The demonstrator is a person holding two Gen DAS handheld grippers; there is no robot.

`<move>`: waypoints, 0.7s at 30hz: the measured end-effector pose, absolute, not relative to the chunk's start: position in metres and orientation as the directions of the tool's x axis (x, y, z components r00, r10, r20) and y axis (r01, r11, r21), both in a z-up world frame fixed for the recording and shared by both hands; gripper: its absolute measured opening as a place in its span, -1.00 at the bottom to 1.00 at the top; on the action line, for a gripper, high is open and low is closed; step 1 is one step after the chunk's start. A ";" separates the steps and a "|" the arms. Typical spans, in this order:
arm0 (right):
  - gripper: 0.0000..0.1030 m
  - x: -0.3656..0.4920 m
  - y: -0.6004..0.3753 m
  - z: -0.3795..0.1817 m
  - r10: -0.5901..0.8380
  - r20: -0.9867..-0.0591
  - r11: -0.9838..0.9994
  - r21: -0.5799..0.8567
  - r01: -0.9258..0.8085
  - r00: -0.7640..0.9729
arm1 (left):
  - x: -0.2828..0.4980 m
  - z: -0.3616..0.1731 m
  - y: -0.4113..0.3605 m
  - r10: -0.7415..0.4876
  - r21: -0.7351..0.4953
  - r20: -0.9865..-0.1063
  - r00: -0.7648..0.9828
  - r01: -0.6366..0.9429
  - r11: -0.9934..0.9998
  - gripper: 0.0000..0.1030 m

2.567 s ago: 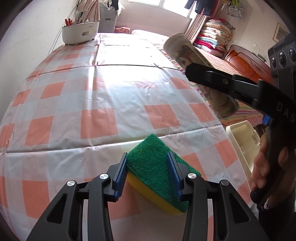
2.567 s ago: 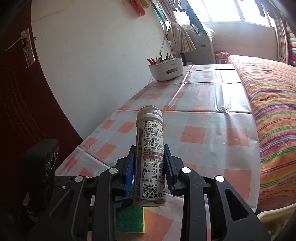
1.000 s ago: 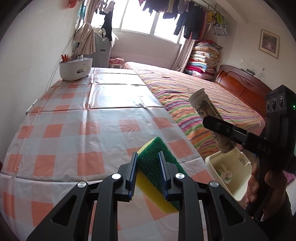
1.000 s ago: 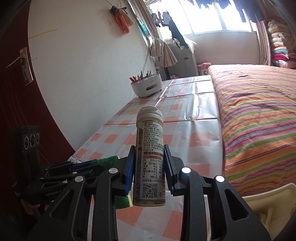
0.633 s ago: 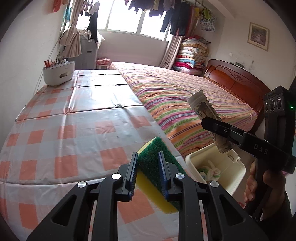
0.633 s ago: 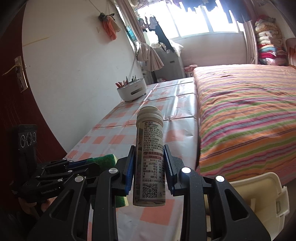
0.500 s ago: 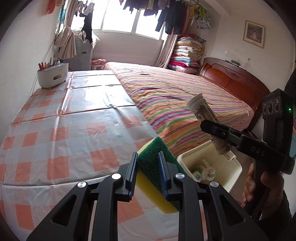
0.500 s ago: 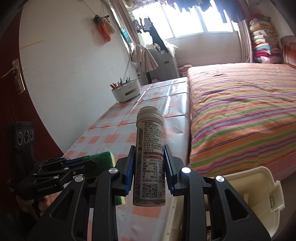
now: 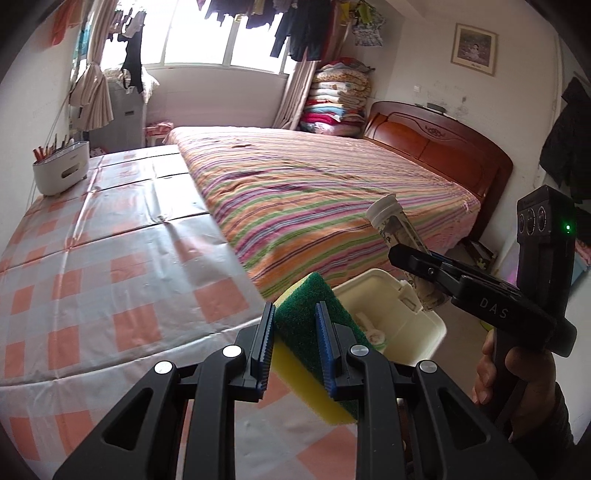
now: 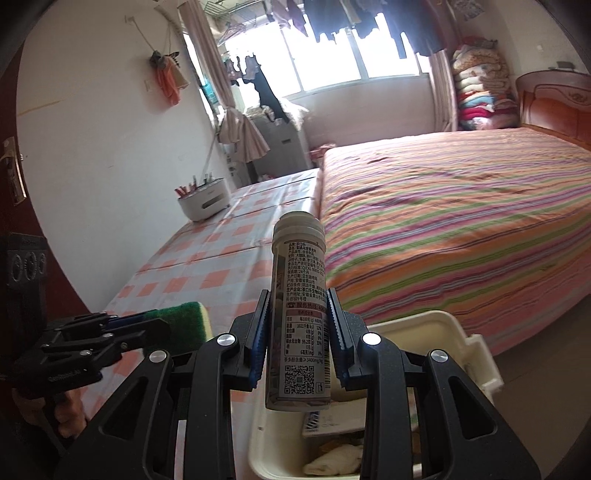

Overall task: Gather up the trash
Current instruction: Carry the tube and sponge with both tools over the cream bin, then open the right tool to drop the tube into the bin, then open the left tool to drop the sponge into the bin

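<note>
A bedroom: a bed [image 9: 332,192] under a striped cover fills the right half of the left wrist view, its wooden headboard [image 9: 439,147] at 2 o'clock, folded quilts [image 9: 340,99] stacked at 12 beside a bright window [image 9: 221,33] hung with clothes. The worktop [image 9: 110,258], covered in an orange-and-white checked cloth, runs along the bed's left side; a white caddy [image 9: 61,171] holding red-tipped sticks sits at its far end, at 10 o'clock. A cream bin [image 9: 417,325], lid open, stands on the floor at the worktop's near corner, with crumpled white scraps inside.

The left gripper [image 9: 293,339] is pinching a sponge [image 9: 310,325], green scourer over yellow foam, held over the worktop's near edge just left of the bin. The right gripper [image 10: 297,343] is clamped on a bottle [image 10: 299,314] with a white cap, held upright above the bin. In the left wrist view the bottle leans at 3 o'clock, with a hand [image 9: 513,376] on the gripper's handle.

That gripper's arm reads "DAS". The bottle's label carries small Chinese print, a nutrition table and a QR code; "3400mg" is legible.
</note>
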State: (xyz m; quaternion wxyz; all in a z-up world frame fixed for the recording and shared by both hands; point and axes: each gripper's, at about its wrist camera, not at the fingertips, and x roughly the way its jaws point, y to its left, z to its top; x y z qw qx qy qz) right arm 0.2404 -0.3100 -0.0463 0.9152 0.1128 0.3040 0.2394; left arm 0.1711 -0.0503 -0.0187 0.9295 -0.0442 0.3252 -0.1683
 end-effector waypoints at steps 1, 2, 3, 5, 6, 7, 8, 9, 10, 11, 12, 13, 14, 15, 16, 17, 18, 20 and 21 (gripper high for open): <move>-0.46 0.240 -0.315 -0.048 0.491 -0.506 0.869 0.343 -0.358 0.709 | 0.171 -0.018 -0.054 -0.345 -0.190 -0.589 0.731 0.289 0.938 -0.58; -0.45 0.239 -0.320 -0.051 0.477 -0.510 0.877 0.335 -0.345 0.716 | 0.171 -0.018 -0.058 -0.348 -0.188 -0.588 0.730 0.295 0.937 -0.58; -0.43 0.239 -0.323 -0.052 0.471 -0.511 0.880 0.333 -0.339 0.719 | 0.171 -0.017 -0.063 -0.352 -0.187 -0.589 0.727 0.300 0.935 -0.58; -0.41 0.236 -0.329 -0.058 0.444 -0.520 0.893 0.320 -0.315 0.730 | 0.171 -0.016 -0.070 -0.359 -0.186 -0.590 0.723 0.311 0.932 -0.58; -0.34 0.236 -0.331 -0.059 0.435 -0.522 0.897 0.316 -0.308 0.733 | 0.171 -0.015 -0.072 -0.361 -0.184 -0.589 0.723 0.315 0.931 -0.58; -0.25 0.235 -0.332 -0.062 0.427 -0.524 0.901 0.317 -0.297 0.737 | 0.170 -0.015 -0.075 -0.363 -0.182 -0.589 0.722 0.319 0.930 -0.58; -0.02 0.235 -0.334 -0.063 0.427 -0.524 0.900 0.323 -0.292 0.737 | 0.170 -0.014 -0.078 -0.365 -0.181 -0.590 0.720 0.323 0.929 -0.58; 0.09 0.234 -0.335 -0.064 0.425 -0.522 0.900 0.332 -0.283 0.740 | 0.170 -0.014 -0.081 -0.368 -0.180 -0.591 0.718 0.328 0.928 -0.58; 0.09 0.233 -0.336 -0.063 0.418 -0.516 0.902 0.338 -0.271 0.748 | 0.170 -0.014 -0.084 -0.369 -0.179 -0.592 0.717 0.330 0.927 -0.58; 0.10 0.232 -0.338 -0.062 0.416 -0.508 0.900 0.346 -0.264 0.754 | 0.170 -0.014 -0.085 -0.370 -0.178 -0.592 0.716 0.332 0.926 -0.58; 0.10 0.231 -0.339 -0.061 0.415 -0.502 0.899 0.352 -0.259 0.759 | 0.170 -0.014 -0.088 -0.373 -0.177 -0.592 0.715 0.336 0.925 -0.58; 0.10 0.229 -0.341 -0.059 0.415 -0.494 0.898 0.360 -0.254 0.764 | 0.171 -0.014 -0.089 -0.373 -0.176 -0.591 0.715 0.338 0.925 -0.58; 0.11 0.228 -0.340 -0.056 0.414 -0.485 0.896 0.369 -0.249 0.770 | 0.171 -0.013 -0.091 -0.374 -0.175 -0.591 0.714 0.339 0.924 -0.58; 0.11 0.227 -0.341 -0.056 0.413 -0.480 0.894 0.374 -0.246 0.774 | 0.171 -0.013 -0.093 -0.376 -0.173 -0.593 0.712 0.343 0.923 -0.58; 0.11 0.224 -0.344 -0.054 0.410 -0.470 0.892 0.383 -0.238 0.781 | 0.171 -0.014 -0.095 -0.377 -0.173 -0.593 0.712 0.345 0.923 -0.58; 0.11 0.223 -0.346 -0.053 0.409 -0.463 0.891 0.390 -0.233 0.786 | 0.171 -0.014 -0.097 -0.378 -0.172 -0.593 0.711 0.346 0.922 -0.58; 0.11 0.223 -0.346 -0.053 0.408 -0.460 0.890 0.395 -0.230 0.788 | 0.171 -0.015 -0.099 -0.379 -0.170 -0.595 0.708 0.350 0.921 -0.58; 0.12 0.222 -0.352 -0.054 0.405 -0.454 0.887 0.407 -0.220 0.794 | 0.170 -0.016 -0.103 -0.379 -0.165 -0.597 0.707 0.354 0.921 -0.58; 0.12 0.222 -0.354 -0.055 0.403 -0.451 0.885 0.414 -0.213 0.797 | 0.170 -0.016 -0.105 -0.379 -0.163 -0.599 0.705 0.356 0.920 -0.58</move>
